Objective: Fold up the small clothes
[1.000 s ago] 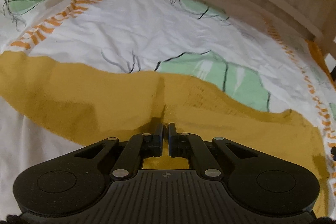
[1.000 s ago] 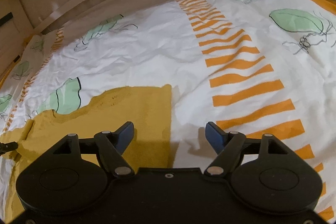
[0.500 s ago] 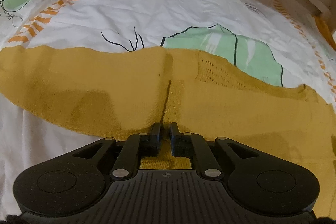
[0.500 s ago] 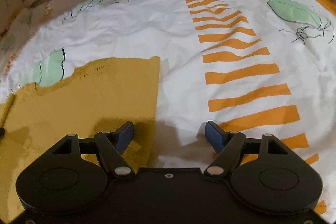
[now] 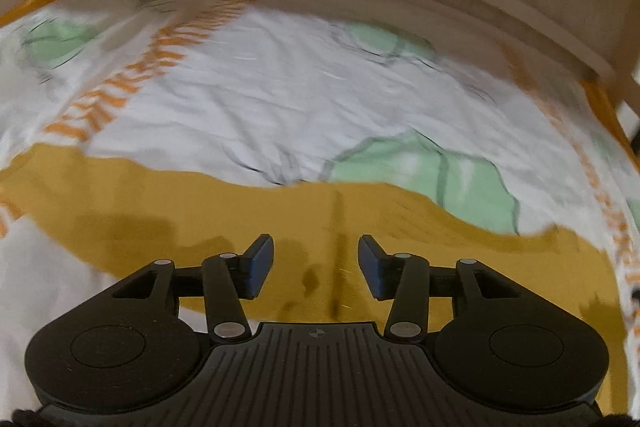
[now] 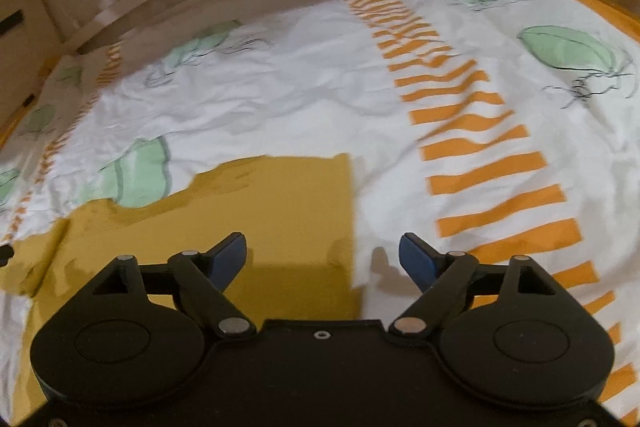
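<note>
From the left wrist, the mustard knit garment [image 5: 248, 215] lies flat on the bed sheet [image 5: 280, 99], a long band running from the left edge across to the right, with a vertical seam or fold line near its middle. The left hand-held gripper [image 5: 316, 263] hangs tilted down over it, its jaws having just been opening, released, with nothing pinched between them. From the right wrist, the garment [image 6: 280, 211] ends in a straight vertical edge, its length stretching away to the left. The right hand-held gripper [image 6: 322, 255] angles down over that edge, jaws spread wide and having just widened, empty.
</note>
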{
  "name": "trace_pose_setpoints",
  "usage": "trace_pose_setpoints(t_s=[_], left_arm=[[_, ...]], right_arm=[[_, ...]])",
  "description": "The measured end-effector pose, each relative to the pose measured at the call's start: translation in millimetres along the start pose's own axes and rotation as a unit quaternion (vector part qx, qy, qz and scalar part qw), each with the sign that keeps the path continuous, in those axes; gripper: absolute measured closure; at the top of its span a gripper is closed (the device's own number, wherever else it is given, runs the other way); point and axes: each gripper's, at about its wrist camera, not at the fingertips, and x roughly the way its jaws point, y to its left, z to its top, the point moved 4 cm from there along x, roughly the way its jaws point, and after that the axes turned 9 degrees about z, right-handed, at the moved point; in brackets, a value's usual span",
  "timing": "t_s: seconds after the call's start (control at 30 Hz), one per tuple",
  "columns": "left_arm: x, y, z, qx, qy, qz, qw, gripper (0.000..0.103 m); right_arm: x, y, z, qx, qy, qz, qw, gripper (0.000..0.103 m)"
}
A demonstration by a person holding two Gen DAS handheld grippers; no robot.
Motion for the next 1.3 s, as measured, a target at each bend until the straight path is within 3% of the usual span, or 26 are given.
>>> trace_pose_setpoints(t_s=[0.3,0.6,0.93,1.03,1.17,1.3], left_arm=[[3,93,21,-0.121,0.008,0.049,0.9914,0.057],[7,192,20,-0.226,-0.003,0.124,0.9663,0.057],[32,249,6,-0.32,0.008,0.111,0.9408,0.057],[46,255,8,-0.329,0.009,0.1,0.939,0.056],[60,260,18,-0.317,-0.001,0.099,0.9432,0.053],[72,264,24,-0.336,-0.008,0.083,0.9383,0.048]], right_arm=[[17,51,-20,-0.016,0.049,0.055,0.997,0.013],[16,111,-48,-0.064,0.058,0.122,0.989,0.007],[16,147,-63,-0.093,0.041,0.159,0.982,0.003],[15,151,-63,-0.097,0.033,0.166,0.981,0.003],[15,151,-62,-0.09,0.027,0.166,0.982,0.002],[18,151,-65,-0.082,0.029,0.162,0.983,0.0]])
